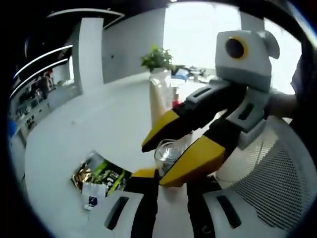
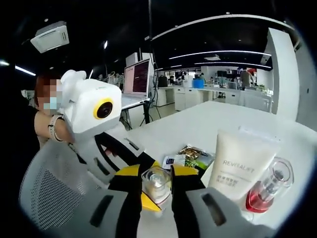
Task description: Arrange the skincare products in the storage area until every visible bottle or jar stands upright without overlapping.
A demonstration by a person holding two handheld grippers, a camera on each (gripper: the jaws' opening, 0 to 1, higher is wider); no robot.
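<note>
On the left of the white worktop lie flat sachets, a green and gold packet and a small white one, with nothing gripping them. Further right, the small clear glass jar sits between the jaws of the right gripper, which are closed on its sides; the jar looks upright and seems lifted a little, though I cannot tell if it rests on the worktop. The left gripper has its jaws close together under the jar, and I cannot tell whether they touch it. Both sets of jaws crowd the same small jar, so glass could slip or twist out if they pull against each other. To the right stand the white REVITALIFT tube and, just beside it, a clear bottle with red liquid, tilted in this view. Setting the jar down there risks knocking that bottle over
</note>
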